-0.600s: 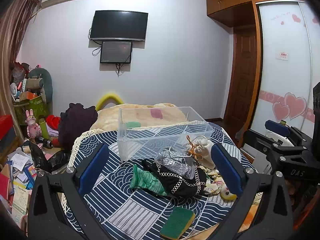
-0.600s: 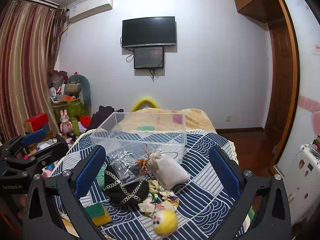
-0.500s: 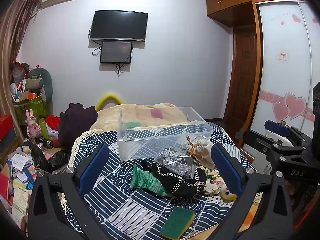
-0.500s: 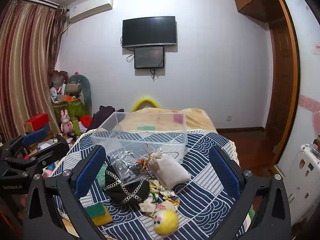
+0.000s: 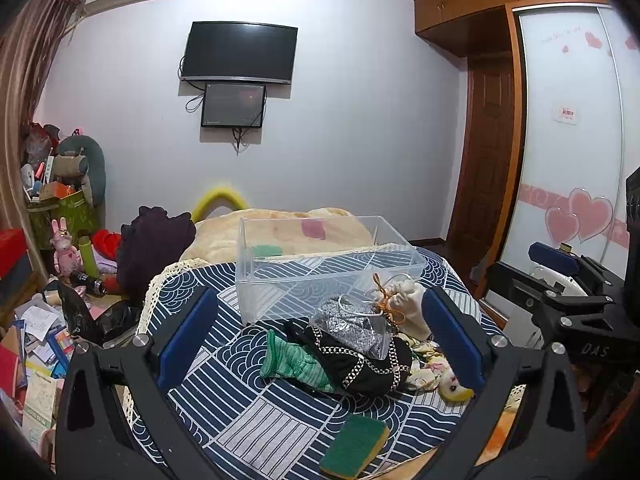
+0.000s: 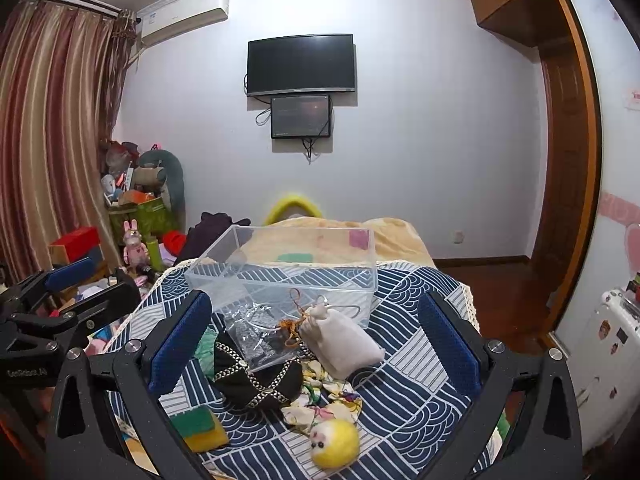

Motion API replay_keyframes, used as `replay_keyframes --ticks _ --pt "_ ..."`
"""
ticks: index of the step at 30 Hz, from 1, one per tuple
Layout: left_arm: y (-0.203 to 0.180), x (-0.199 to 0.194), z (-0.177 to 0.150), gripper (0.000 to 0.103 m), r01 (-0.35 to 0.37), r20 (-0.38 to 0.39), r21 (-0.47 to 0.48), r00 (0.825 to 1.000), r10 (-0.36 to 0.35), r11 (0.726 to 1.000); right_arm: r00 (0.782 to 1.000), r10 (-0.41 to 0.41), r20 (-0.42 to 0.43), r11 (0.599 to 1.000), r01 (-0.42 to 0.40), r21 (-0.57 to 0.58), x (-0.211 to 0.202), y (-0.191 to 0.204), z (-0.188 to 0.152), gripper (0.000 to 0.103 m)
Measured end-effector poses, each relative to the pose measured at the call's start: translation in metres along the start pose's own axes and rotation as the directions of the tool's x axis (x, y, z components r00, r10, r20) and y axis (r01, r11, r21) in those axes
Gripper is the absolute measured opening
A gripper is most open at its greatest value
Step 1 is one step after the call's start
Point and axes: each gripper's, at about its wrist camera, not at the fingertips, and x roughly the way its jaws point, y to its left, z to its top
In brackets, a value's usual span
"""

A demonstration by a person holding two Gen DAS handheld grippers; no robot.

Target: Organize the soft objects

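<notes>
Clear plastic bin (image 5: 320, 264) is sitting just behind the soft pile; both grippers, left gripper (image 5: 320, 344) and right gripper (image 6: 316, 352), are hovering wide, empty, facing it.

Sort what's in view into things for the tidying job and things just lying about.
For the job: clear bin, white pouch, black chain-trimmed bag, silver mesh bag, green knit cloth, yellow-headed doll, sponge.

Lying about: TV, pink rabbit toy, dark garment.
</notes>
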Motion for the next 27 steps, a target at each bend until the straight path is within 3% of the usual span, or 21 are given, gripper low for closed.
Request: replay_keyframes --ticks 27 --pt "0.0013 -0.0013 0.0005 0.103 0.003 0.008 -0.011 1.0 -0.002 1.0 1.0 0.006 0.001 1.0 -0.006 -0.002 -0.0007 0.0041 0.0 0.103"
